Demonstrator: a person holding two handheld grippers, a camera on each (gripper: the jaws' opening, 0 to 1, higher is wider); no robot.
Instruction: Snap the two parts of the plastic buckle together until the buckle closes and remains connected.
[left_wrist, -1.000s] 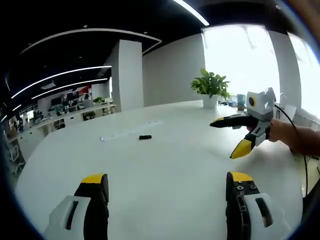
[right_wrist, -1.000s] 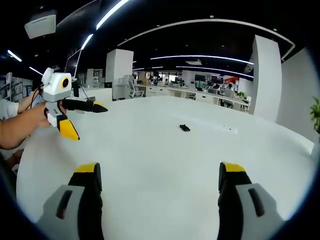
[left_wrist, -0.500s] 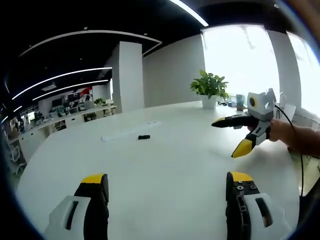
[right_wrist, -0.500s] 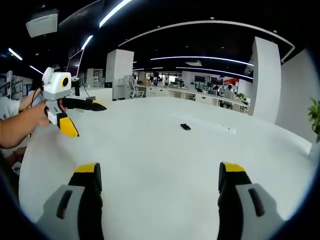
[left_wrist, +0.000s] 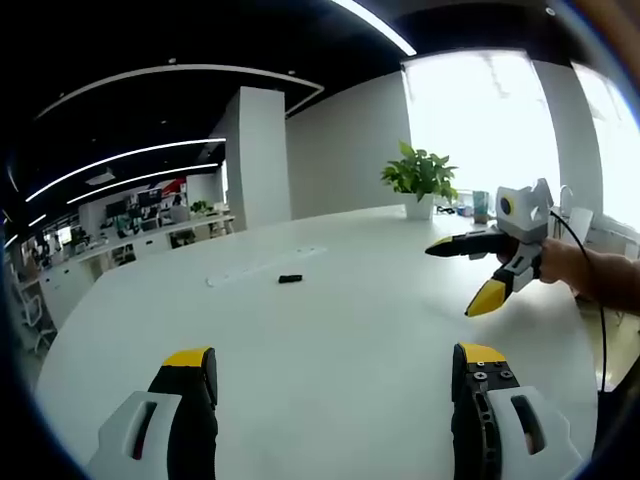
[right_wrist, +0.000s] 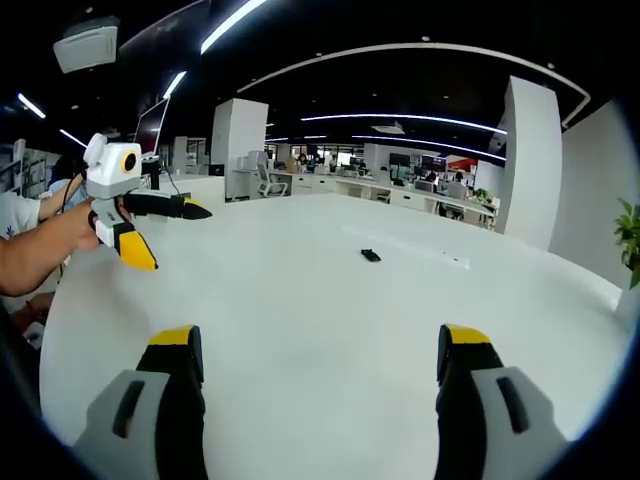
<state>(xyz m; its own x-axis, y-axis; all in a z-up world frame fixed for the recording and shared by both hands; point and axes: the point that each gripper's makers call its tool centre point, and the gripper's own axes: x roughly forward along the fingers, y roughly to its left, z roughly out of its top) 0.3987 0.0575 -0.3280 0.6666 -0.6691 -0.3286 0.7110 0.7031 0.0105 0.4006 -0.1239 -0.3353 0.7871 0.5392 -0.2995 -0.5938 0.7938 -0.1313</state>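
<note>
A small black buckle (left_wrist: 289, 279) lies far out on the white table (left_wrist: 340, 320); it is too small to tell whether its parts are joined. My left gripper (left_wrist: 335, 355) is open and empty, well short of the buckle. In the left gripper view the right gripper (left_wrist: 456, 274) hangs open above the table at the right, held by a hand. In the right gripper view the buckle (right_wrist: 371, 255) lies ahead on the table, and my right gripper (right_wrist: 320, 340) stands open with nothing in it. There the left gripper (right_wrist: 172, 238) hovers open at the left, far from the buckle.
A thin white strip (left_wrist: 262, 267) lies just behind the buckle, also seen as the strip (right_wrist: 405, 247) in the right gripper view. A potted plant (left_wrist: 421, 172) stands at the table's far edge. Office desks and chairs (right_wrist: 400, 190) fill the background.
Both views have drifted only slightly. The buckle lies where it was and both grippers stay open.
</note>
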